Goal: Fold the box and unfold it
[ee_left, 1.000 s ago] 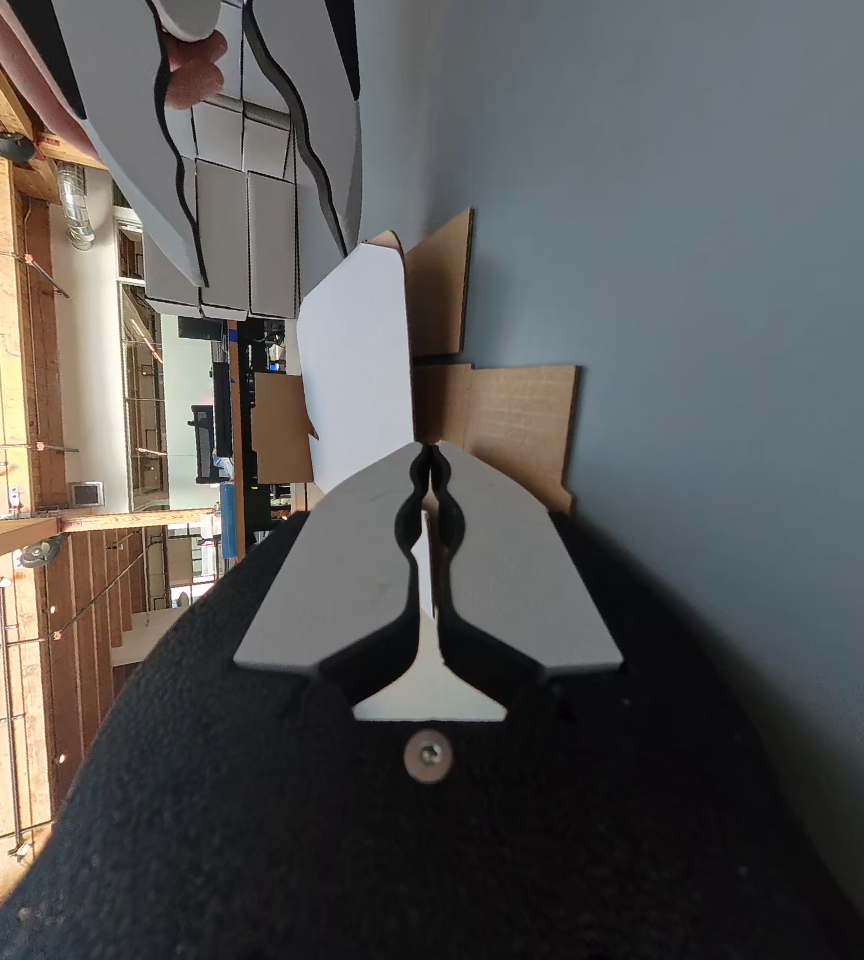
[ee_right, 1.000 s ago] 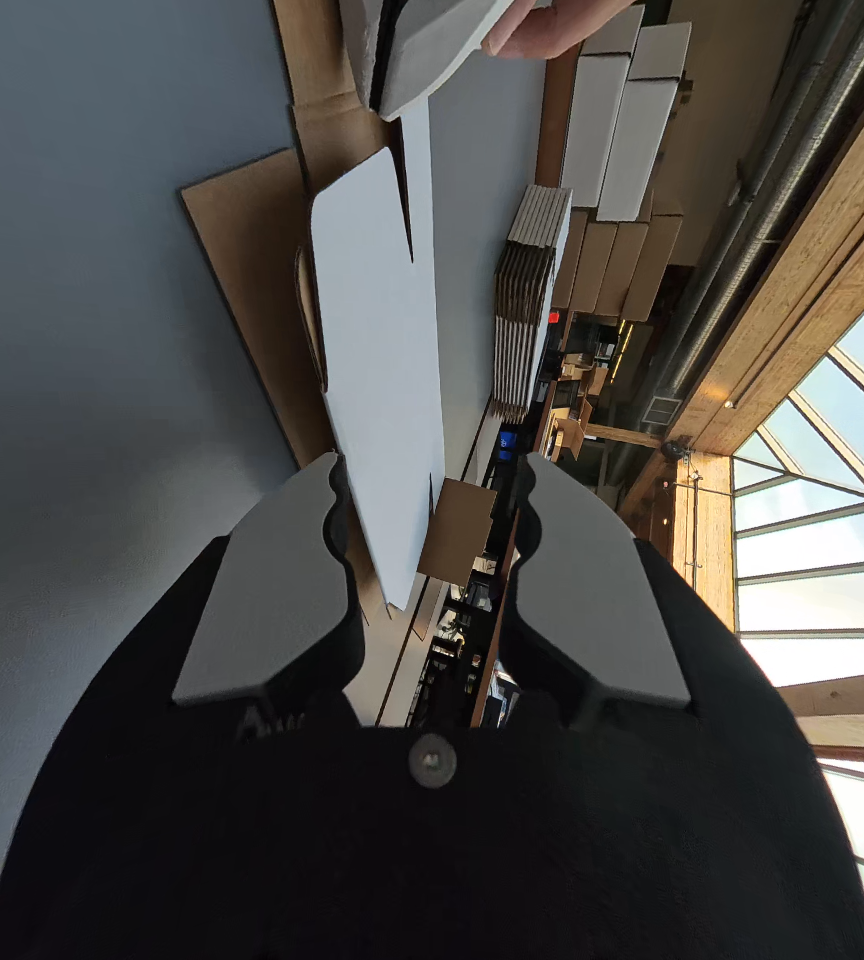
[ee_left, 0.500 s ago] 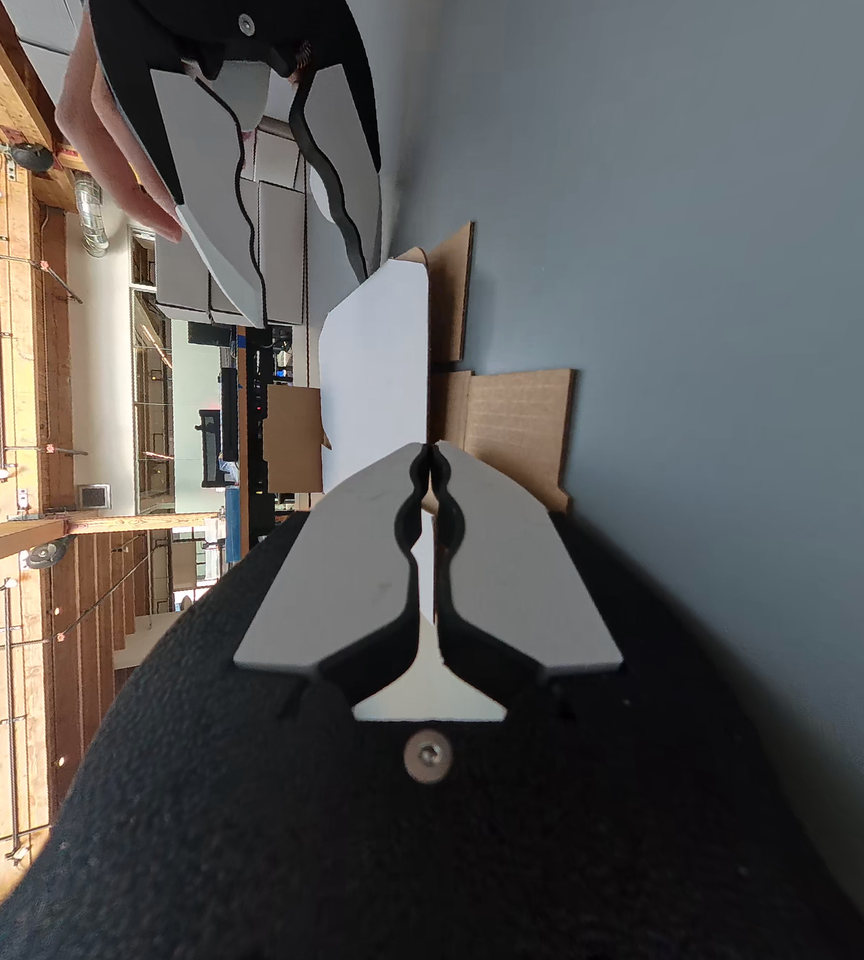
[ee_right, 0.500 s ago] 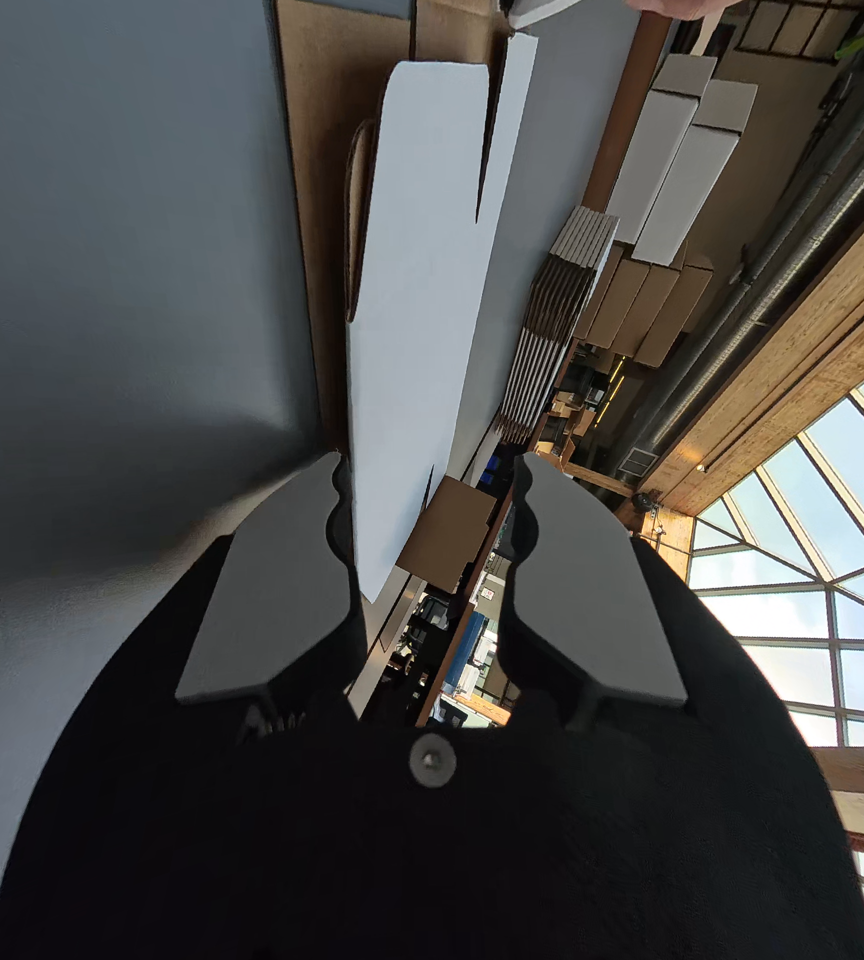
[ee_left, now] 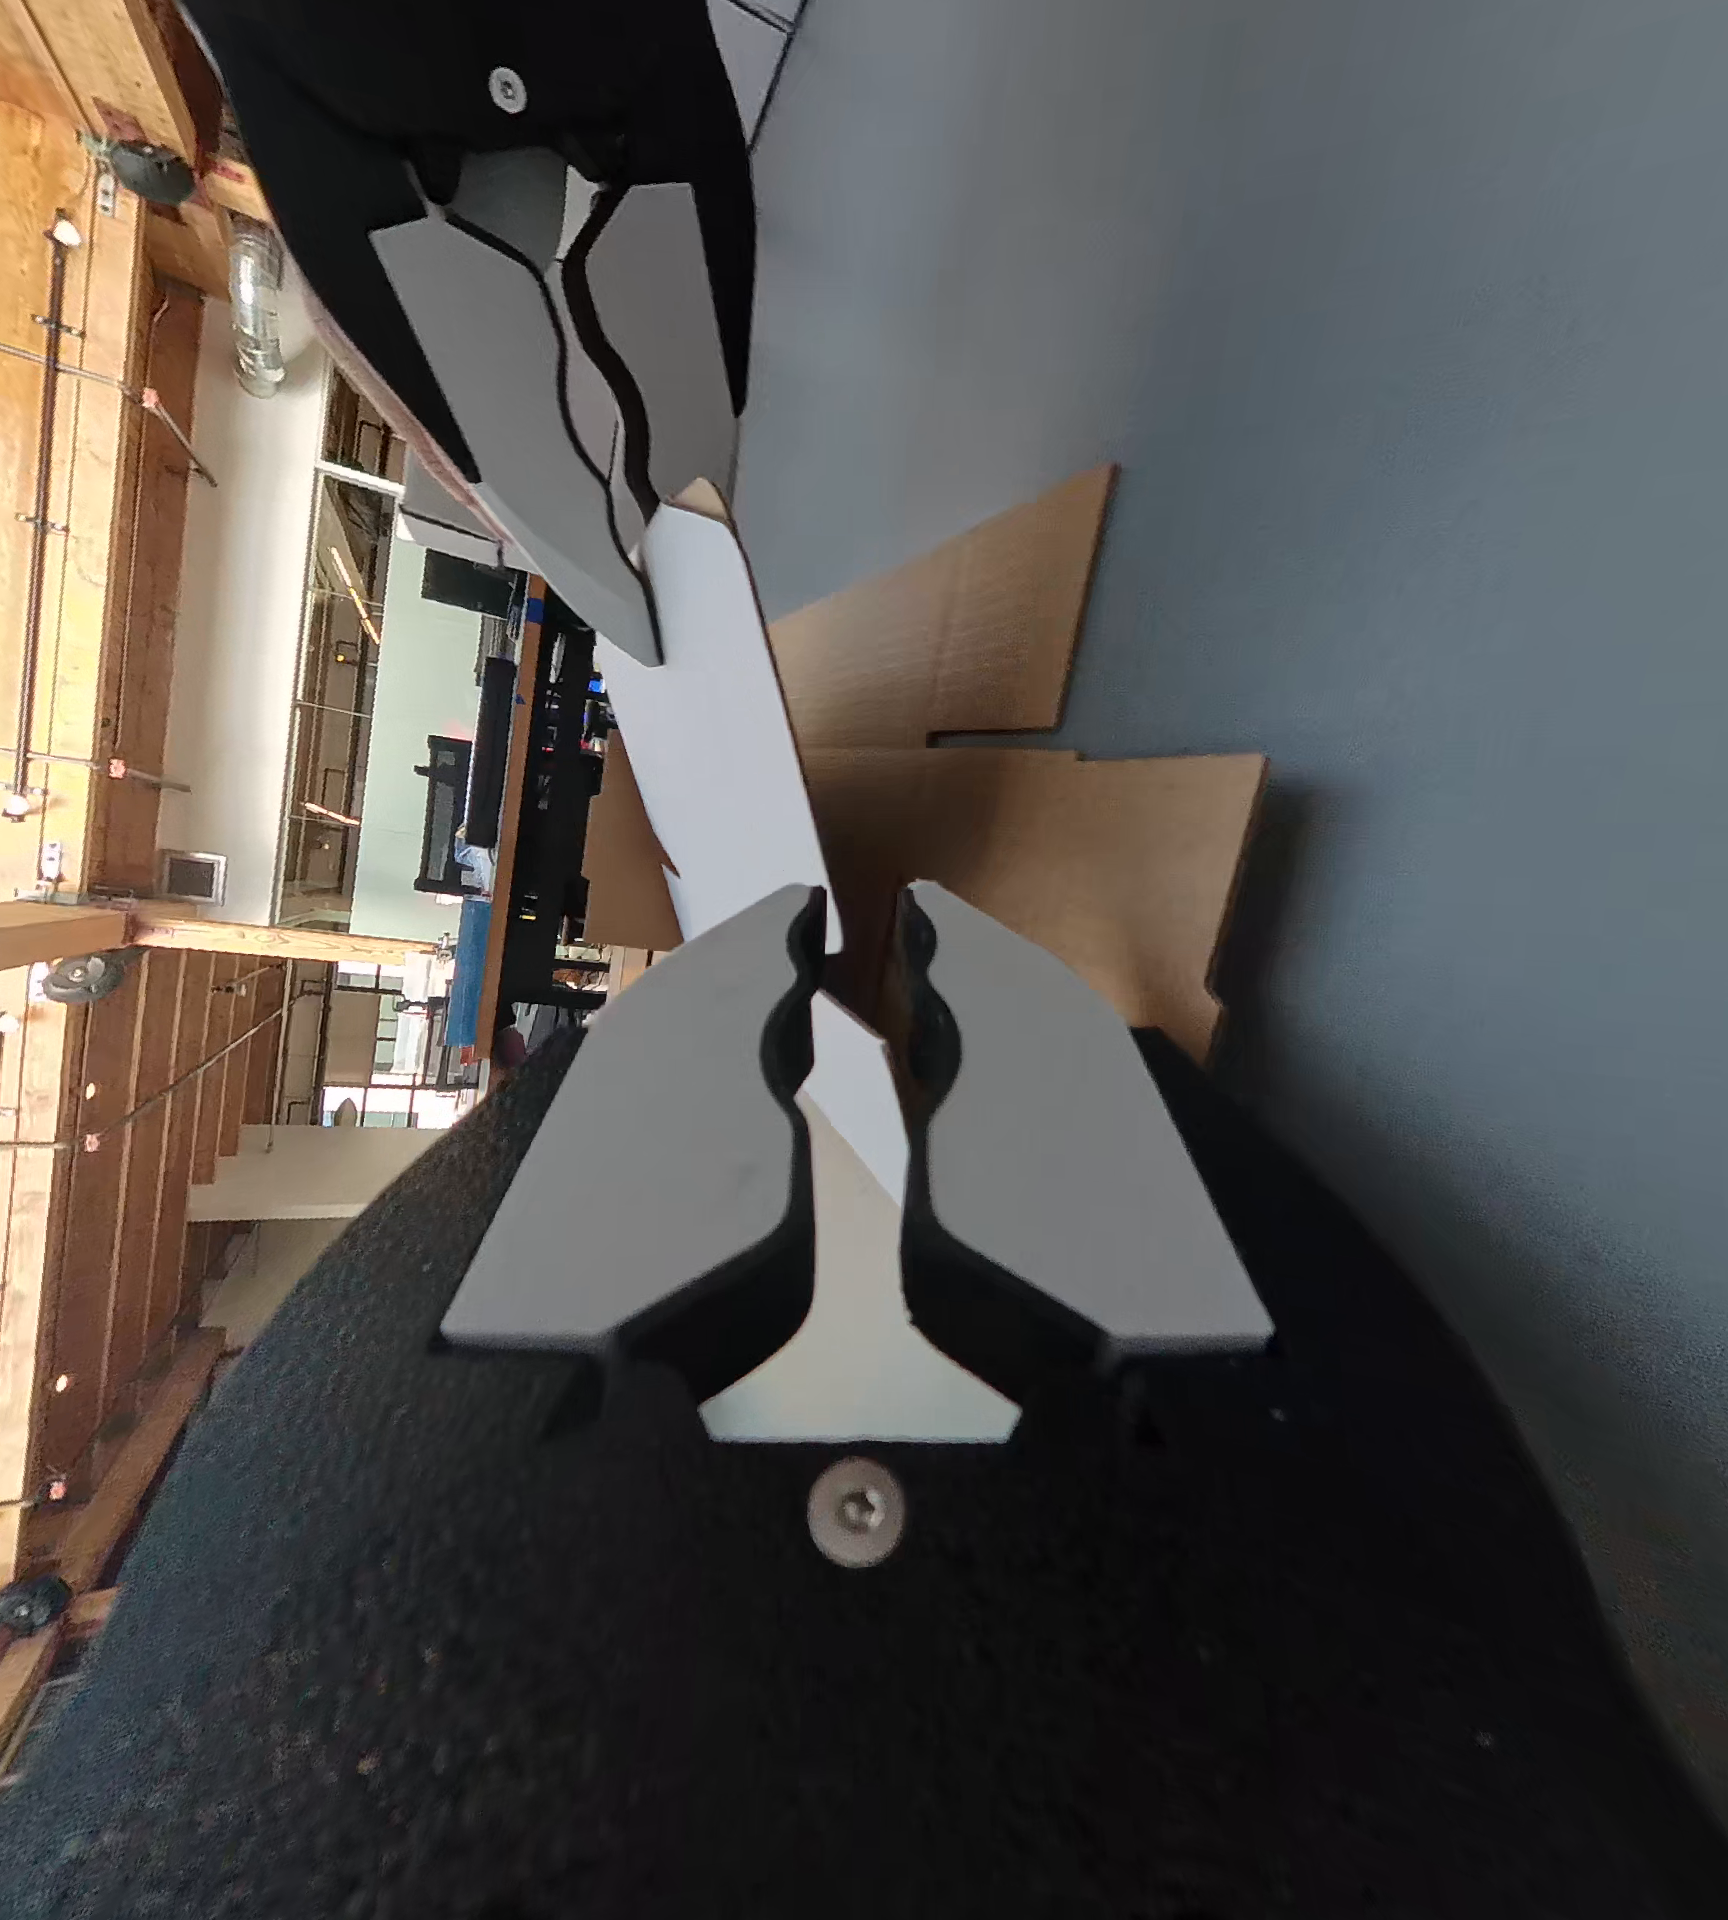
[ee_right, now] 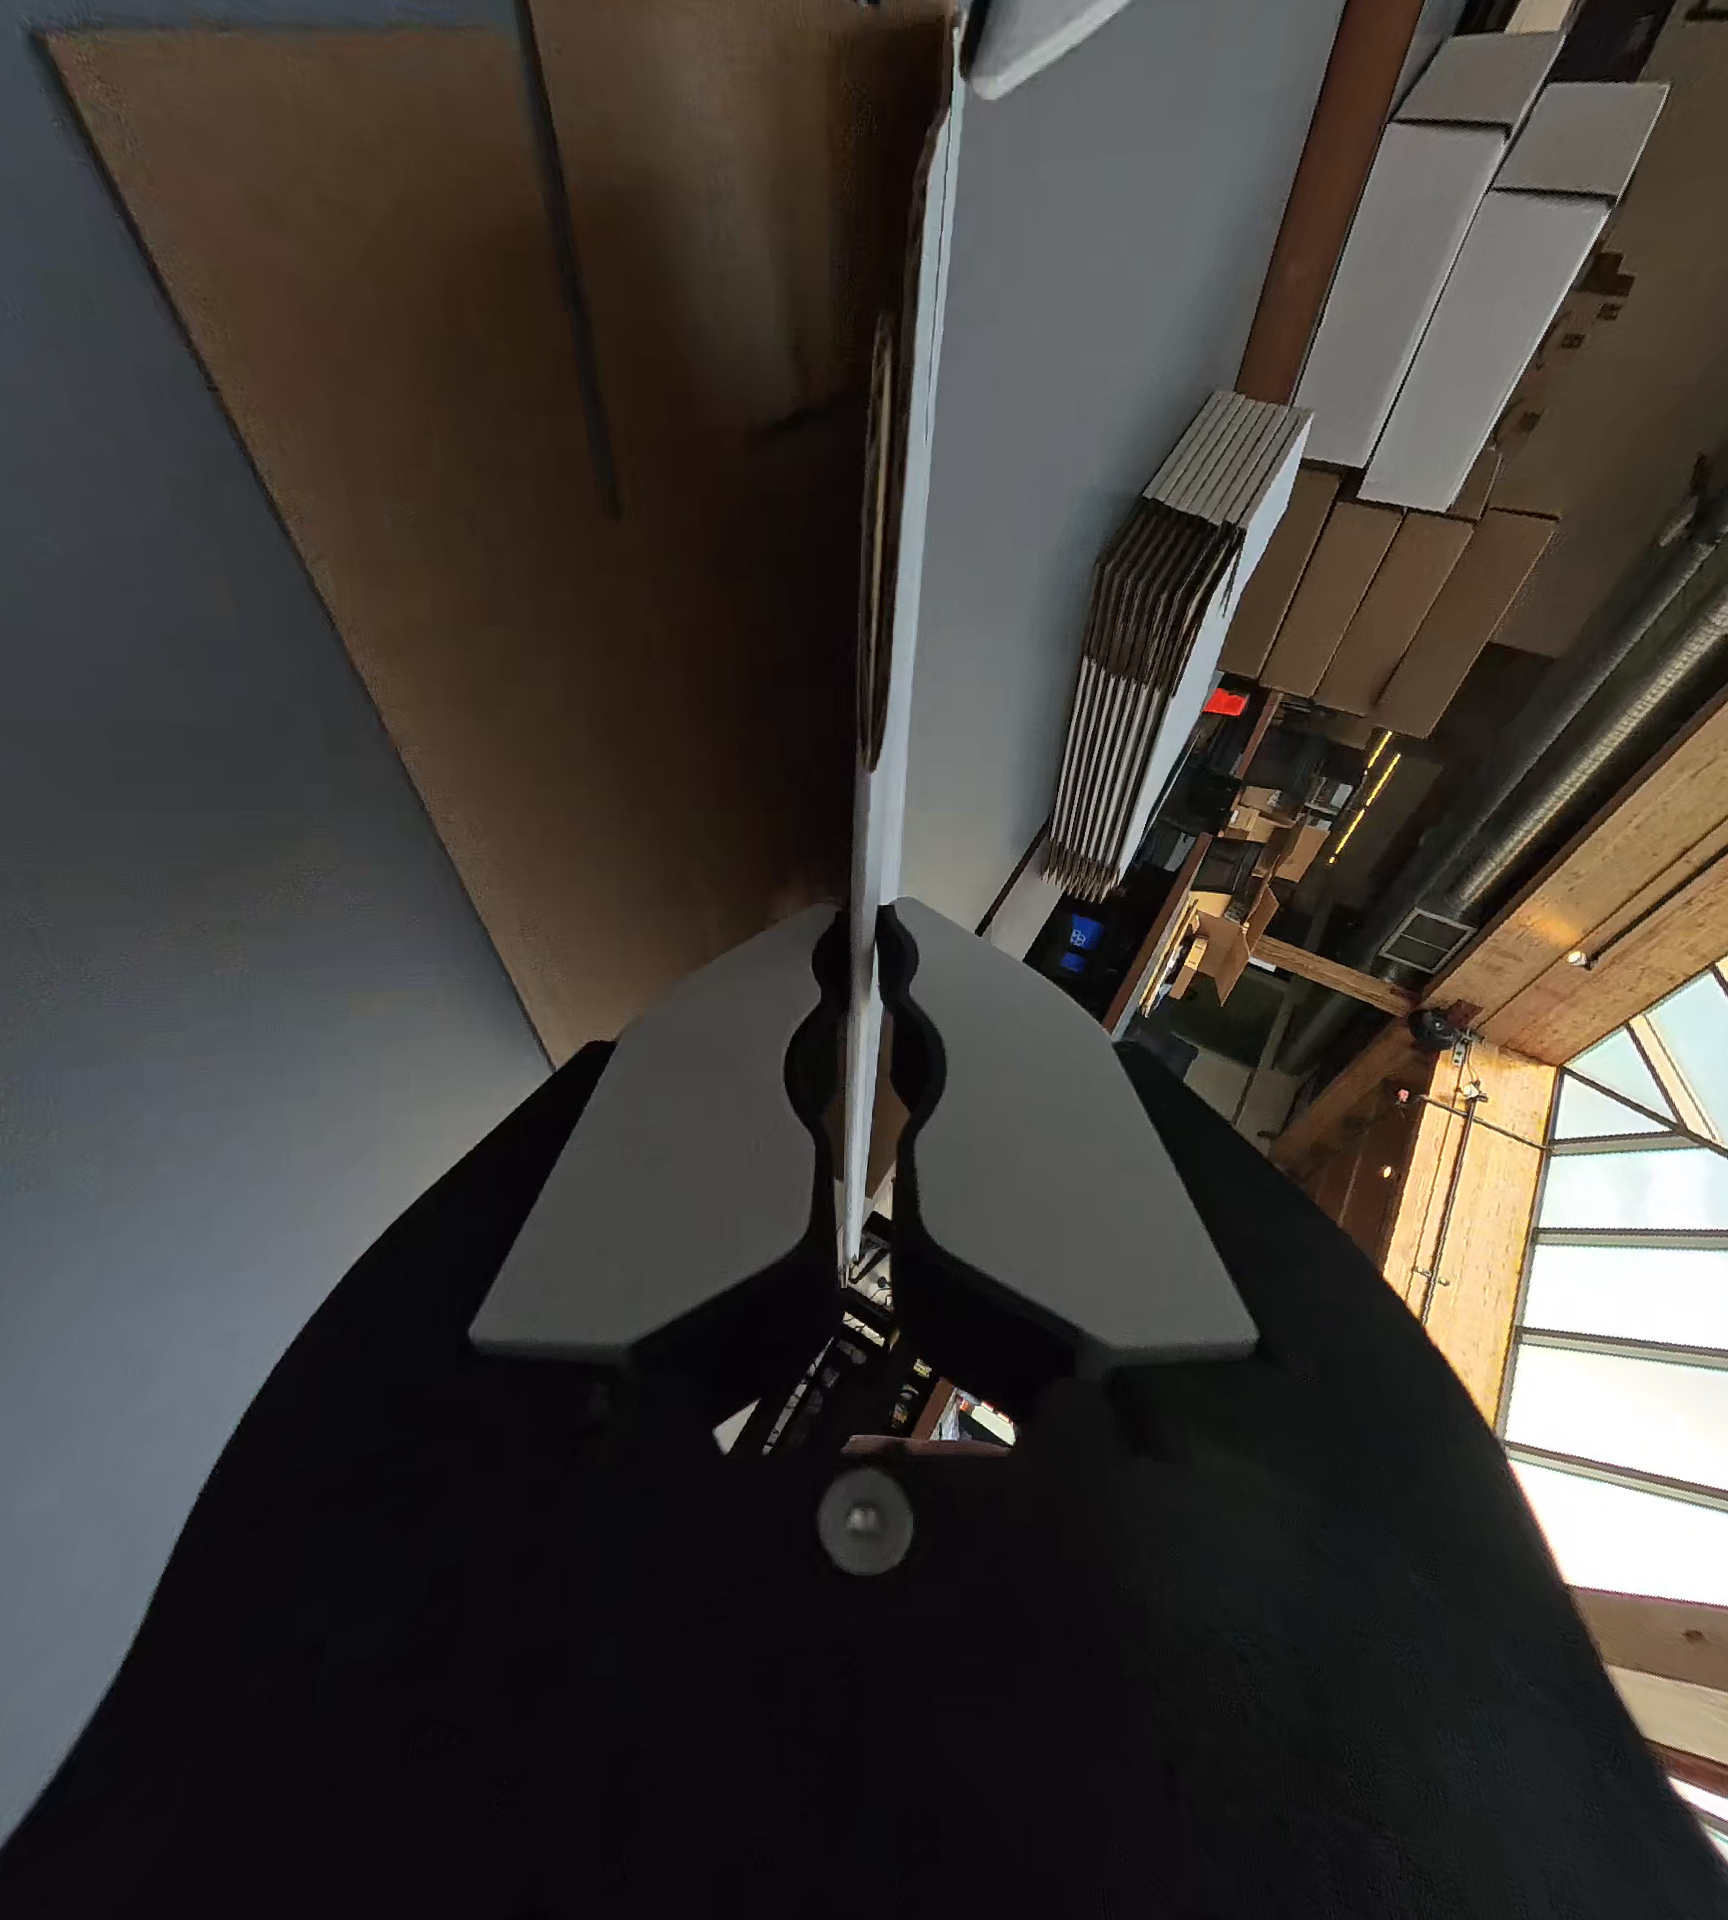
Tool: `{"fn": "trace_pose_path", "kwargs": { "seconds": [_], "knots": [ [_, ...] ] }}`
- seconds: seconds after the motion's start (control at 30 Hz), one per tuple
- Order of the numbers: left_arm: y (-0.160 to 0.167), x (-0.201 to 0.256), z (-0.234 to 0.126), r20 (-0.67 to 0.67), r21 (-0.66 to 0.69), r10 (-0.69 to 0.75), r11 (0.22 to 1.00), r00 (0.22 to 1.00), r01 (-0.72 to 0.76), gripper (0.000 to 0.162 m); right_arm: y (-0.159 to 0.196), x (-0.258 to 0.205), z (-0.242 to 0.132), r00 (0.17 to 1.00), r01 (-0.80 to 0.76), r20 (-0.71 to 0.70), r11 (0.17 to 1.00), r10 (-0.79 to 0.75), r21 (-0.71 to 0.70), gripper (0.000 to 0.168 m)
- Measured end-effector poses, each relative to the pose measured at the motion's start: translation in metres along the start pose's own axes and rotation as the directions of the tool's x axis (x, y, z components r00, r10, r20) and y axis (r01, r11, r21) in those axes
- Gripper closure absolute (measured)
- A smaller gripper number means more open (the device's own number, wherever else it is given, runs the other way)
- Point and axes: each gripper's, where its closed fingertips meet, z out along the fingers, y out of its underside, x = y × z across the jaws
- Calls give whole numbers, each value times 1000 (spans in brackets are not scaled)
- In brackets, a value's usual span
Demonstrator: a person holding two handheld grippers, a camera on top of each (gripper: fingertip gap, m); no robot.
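The box is a flat cardboard sheet, brown inside and white outside, lying on the grey table. One long white flap stands raised off it. My left gripper has its fingers slightly apart, with the near end of the flap between them. My right gripper is shut on the flap's far end. In the right wrist view the right gripper pinches the flap edge-on, beside the brown panel. A finger of the left gripper shows at the top.
A stack of flat boxes lies on the table beyond the flap. White folded boxes and brown boxes stand behind it near the table's far edge.
My right gripper moved onto the flap's end and shut on it. My left gripper's fingers, shut on the flap before, have parted a little. The flap now leans.
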Motion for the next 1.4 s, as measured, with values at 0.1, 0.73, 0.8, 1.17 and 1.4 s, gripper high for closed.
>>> {"fn": "trace_pose_path", "kwargs": {
  "seconds": [0.1,0.73,0.8,1.17,1.4],
  "knots": [
    [-20,-39,-9,48,55,-165,985,985,163,139,-2,14,-5,998,21,65,1000,-22,6,165],
    [-46,-60,2,9,-91,-423,902,906,422,157,-12,36,0,980,-28,200,999,23,25,165],
    [-44,-62,4,59,-132,-381,913,923,385,162,-13,36,-1,977,-64,205,998,59,19,165],
    [-21,-117,-16,244,67,-864,469,441,881,162,29,65,-43,712,-632,-351,773,608,58,168],
    [0,-102,-9,225,-27,-834,512,504,858,162,16,28,-14,734,-653,-214,756,644,38,168]
  ]
}}
